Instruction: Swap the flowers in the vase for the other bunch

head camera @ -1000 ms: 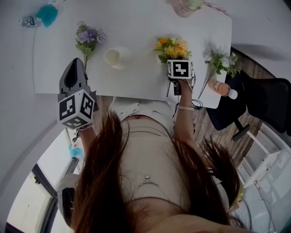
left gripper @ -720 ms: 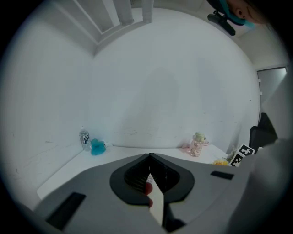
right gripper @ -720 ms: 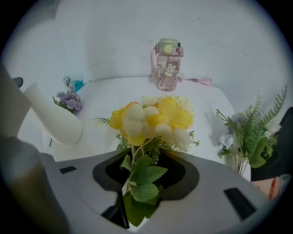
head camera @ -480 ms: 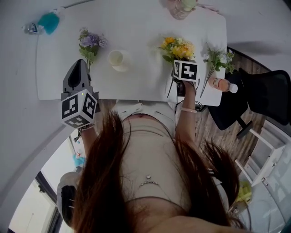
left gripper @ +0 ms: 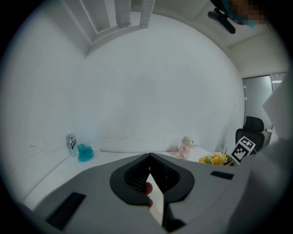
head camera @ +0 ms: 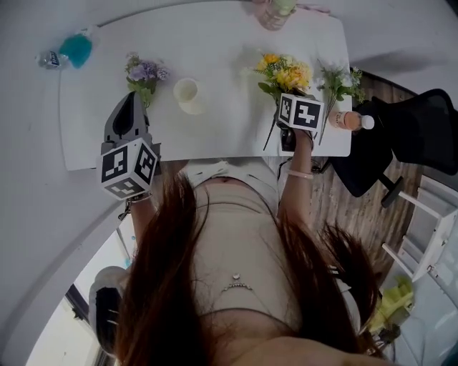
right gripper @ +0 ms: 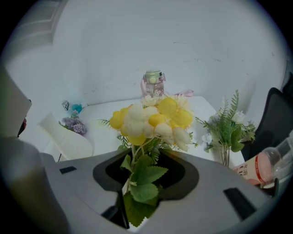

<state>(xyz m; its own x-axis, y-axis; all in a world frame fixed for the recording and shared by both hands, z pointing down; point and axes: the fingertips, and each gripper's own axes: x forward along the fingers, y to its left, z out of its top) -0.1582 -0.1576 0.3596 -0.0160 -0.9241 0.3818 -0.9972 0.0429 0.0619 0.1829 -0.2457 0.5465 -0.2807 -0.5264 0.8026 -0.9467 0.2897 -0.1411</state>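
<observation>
My right gripper (head camera: 288,102) is shut on the stems of a yellow and white flower bunch (head camera: 285,71) and holds it above the table's near edge. In the right gripper view the leaves and stems (right gripper: 139,183) sit between the jaws, which have just been closing a little. A white vase (head camera: 185,92) stands empty at mid-table and shows as a white shape (right gripper: 64,137) at left in that view. A purple bunch (head camera: 143,71) lies left of the vase. My left gripper (head camera: 131,104) hovers near the purple bunch, shut and empty (left gripper: 149,157).
A green and white bunch (head camera: 338,82) lies at the table's right end beside a pink-labelled bottle (head camera: 347,120). A pink bottle (head camera: 272,11) stands at the far edge, a teal object (head camera: 75,48) and water bottle (head camera: 49,58) far left. A black chair (head camera: 411,136) stands to the right.
The right gripper has risen with the yellow bunch and drifted slightly right. The left gripper has stayed about where it was.
</observation>
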